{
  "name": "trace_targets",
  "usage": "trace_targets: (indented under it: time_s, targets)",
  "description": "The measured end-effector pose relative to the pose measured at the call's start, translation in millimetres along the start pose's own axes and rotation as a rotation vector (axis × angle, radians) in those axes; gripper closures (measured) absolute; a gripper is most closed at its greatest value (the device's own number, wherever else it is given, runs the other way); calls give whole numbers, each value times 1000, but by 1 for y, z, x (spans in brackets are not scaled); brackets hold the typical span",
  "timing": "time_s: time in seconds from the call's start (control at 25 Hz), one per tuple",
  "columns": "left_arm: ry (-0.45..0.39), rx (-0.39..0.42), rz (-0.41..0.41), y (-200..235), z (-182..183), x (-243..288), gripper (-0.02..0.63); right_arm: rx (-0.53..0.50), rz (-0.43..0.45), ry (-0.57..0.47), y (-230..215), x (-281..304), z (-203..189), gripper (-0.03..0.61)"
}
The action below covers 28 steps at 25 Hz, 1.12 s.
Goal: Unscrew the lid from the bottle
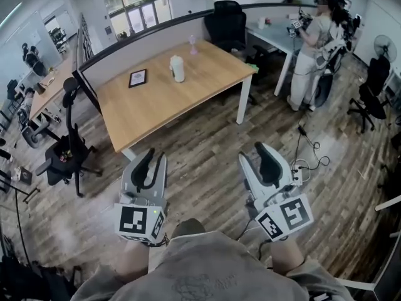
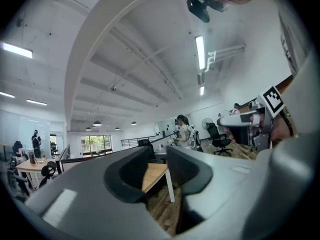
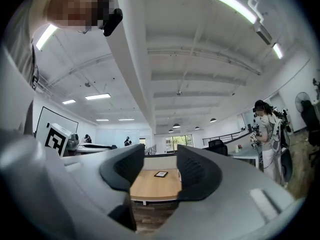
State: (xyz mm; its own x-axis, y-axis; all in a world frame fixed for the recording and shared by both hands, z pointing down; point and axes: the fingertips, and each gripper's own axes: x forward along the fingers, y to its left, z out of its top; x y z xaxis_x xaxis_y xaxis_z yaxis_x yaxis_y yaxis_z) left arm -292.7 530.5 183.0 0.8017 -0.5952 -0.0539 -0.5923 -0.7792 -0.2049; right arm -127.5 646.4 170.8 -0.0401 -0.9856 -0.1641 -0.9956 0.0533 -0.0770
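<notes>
A white bottle [image 1: 178,68] stands upright on the far half of a wooden table [image 1: 163,99], well ahead of both grippers. My left gripper [image 1: 150,157] hangs over the wooden floor near my body, pointing at the table, its jaws a little apart with nothing between them. In the left gripper view, the left gripper [image 2: 159,156] frames a sliver of the table [image 2: 154,175]. My right gripper [image 1: 258,152] hangs beside it, also empty, with a narrow gap. In the right gripper view, the right gripper [image 3: 161,159] frames the table [image 3: 155,184]; the bottle is hidden there.
A small framed picture [image 1: 137,78] lies on the table left of the bottle. A black office chair [image 1: 67,149] stands to the table's left, another [image 1: 227,24] behind it. A person [image 1: 310,49] stands at a desk at the back right. Cables [image 1: 307,155] lie on the floor.
</notes>
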Motion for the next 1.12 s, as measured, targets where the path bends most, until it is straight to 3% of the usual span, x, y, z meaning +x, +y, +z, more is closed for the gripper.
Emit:
trace_targets:
  time_s: [0.04,0.16,0.2,0.28,0.56,1.12]
  targets:
    - [1,0,19,1,-2,0,447,13,-22,-7,-6,-2,-1,362]
    - [-12,41,56,0,-6,6,243,33,-62,-12,-22,-4,-7,318]
    - [-19,60,59,-1,-7,9,222,30,-62,-8,-25,-2,-9,314]
    - [-20,80,57,-3,-10,16,224,21,-57,3,-30,4,-13,314]
    - [33,32,31,7,-33,56,227,6,-49,27,-54,38,-23,314]
    - [37,5,14,92,-49,176,230,-18,-59,67,-110,170,-34,264]
